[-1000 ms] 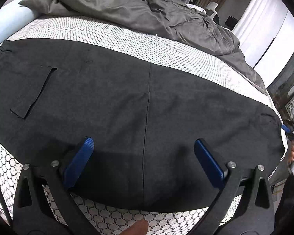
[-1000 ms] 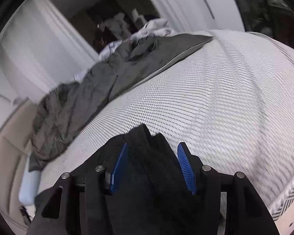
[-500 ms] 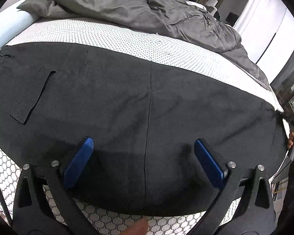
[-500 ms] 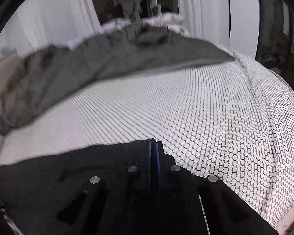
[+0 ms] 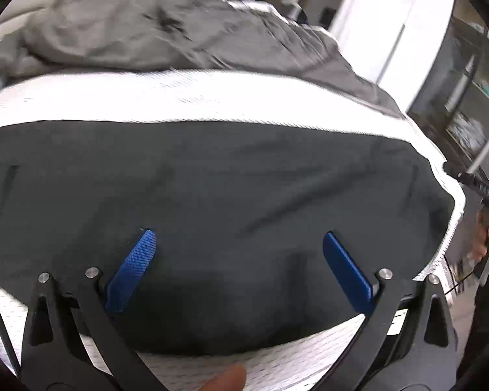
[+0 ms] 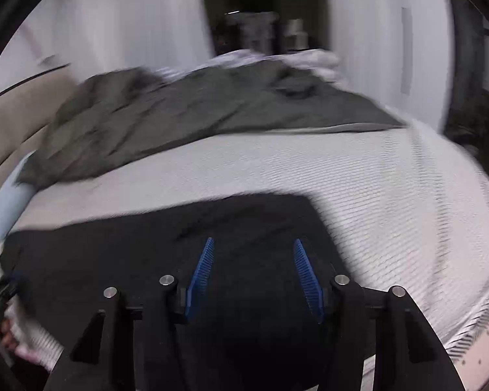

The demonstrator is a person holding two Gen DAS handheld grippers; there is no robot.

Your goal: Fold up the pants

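My left claw (image 5: 236,260) is spread wide, its blue pads (image 5: 132,270) hanging over the near part of the pants (image 5: 231,195) with nothing between them. My right claw (image 6: 252,273) is also apart, though by a narrower gap, and holds nothing; it sits over the end of the same dark cloth, where a squared corner lies on the sheet.

The pants lie flat across the bed (image 5: 185,94), a long black band running from one side to the other, near the closest edge of the mattress. I judge the fabric soft and light, limp enough to sag wherever I don't support it, and matte rather than slippery, so a pinch should hold. It will not stay stiff along a fold. I would take it at an edge or corner, one claw at each end, pinching through all layers so the piece lifts evenly.

Beyond the pants the patterned sheet runs to a rumpled grey duvet (image 5: 166,29) piled at the far side, well apart from my work.

Both views are smeared by motion. I cannot tell which end is waistband and which is hem, how many layers are stacked, or whether the pads touch the cloth. The far left end is cut off by the lens rim.
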